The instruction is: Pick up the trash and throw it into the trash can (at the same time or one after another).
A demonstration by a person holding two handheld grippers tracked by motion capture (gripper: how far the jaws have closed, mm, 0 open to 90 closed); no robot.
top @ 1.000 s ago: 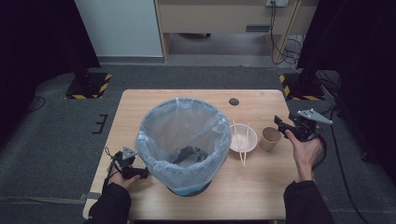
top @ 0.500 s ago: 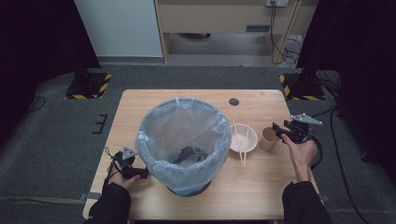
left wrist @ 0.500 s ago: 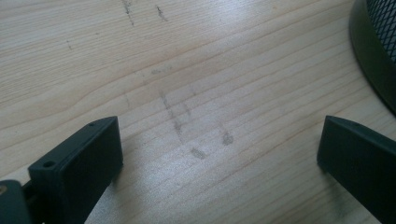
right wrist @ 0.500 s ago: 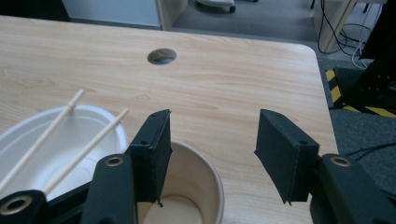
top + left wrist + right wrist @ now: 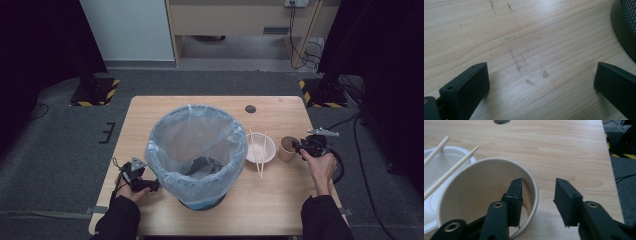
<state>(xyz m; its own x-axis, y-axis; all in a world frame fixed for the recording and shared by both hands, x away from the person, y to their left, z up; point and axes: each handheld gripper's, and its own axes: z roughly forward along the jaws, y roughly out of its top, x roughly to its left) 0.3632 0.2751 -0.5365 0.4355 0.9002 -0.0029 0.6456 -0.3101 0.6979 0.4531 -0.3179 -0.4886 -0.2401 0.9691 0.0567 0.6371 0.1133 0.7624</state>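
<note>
A brown paper cup [image 5: 287,148] stands at the right of the wooden table [image 5: 280,200], beside a white bowl [image 5: 260,142] with chopsticks [image 5: 258,161] across it. My right gripper [image 5: 299,146] has come down on the cup [image 5: 474,195]. One jaw is inside it and the other outside, astride the rim at the right. Its jaws [image 5: 539,182] have just been closing, and a gap still shows between the outer pad and the cup wall. My left gripper [image 5: 150,186] rests low at the front left, open [image 5: 541,75] over bare wood.
A large mesh bin [image 5: 197,150] lined with a pale blue bag stands mid-table; its dark base [image 5: 624,30] is just right of my left jaws. A small dark disc [image 5: 250,108] lies at the back. The table's right edge [image 5: 610,157] is close to the cup.
My right gripper has sunk from above the cup's right side down onto its rim, with the jaws narrower. The left hand and gripper have stayed put.
</note>
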